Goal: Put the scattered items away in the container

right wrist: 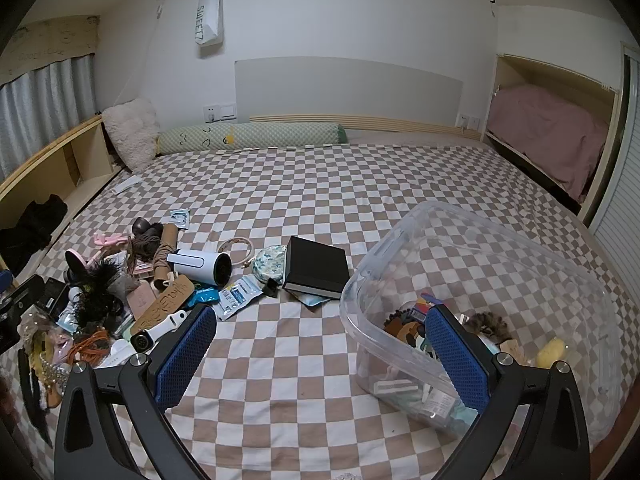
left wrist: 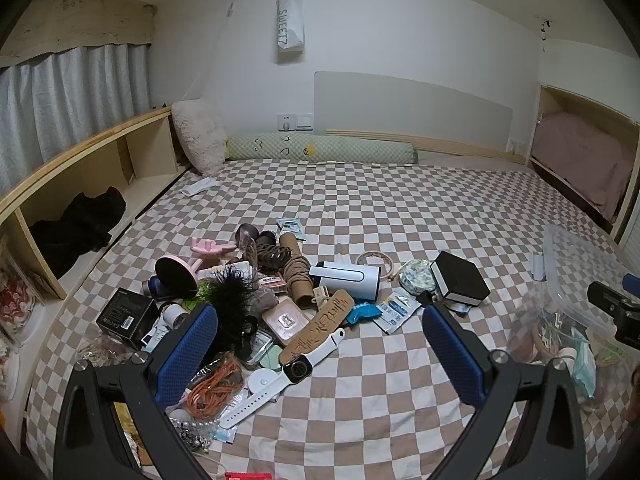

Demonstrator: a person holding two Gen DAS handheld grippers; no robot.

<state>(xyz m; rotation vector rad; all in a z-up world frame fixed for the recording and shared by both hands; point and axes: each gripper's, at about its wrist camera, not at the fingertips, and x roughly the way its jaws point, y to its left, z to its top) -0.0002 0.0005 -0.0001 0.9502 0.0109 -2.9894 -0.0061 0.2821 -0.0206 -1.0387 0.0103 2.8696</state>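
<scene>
A heap of scattered items lies on the checked bedspread [left wrist: 400,208]: a white cylinder device [left wrist: 348,276], a black box [left wrist: 460,278], a white smartwatch [left wrist: 298,368], a black feather piece [left wrist: 232,292], orange cord [left wrist: 214,386], a wooden tag [left wrist: 316,328]. My left gripper [left wrist: 320,348] is open and empty, just above the watch. The clear plastic container [right wrist: 480,280] stands at the right and holds several small items. My right gripper [right wrist: 320,352] is open and empty beside the container's left rim. The black box [right wrist: 316,266] and white cylinder [right wrist: 202,266] lie ahead of it.
A wooden shelf [left wrist: 80,184] with dark clothing runs along the left of the bed. A fluffy pillow [left wrist: 200,136] and a green bolster [left wrist: 320,148] lie at the headboard. A side alcove with pink bedding [right wrist: 548,132] is at the right.
</scene>
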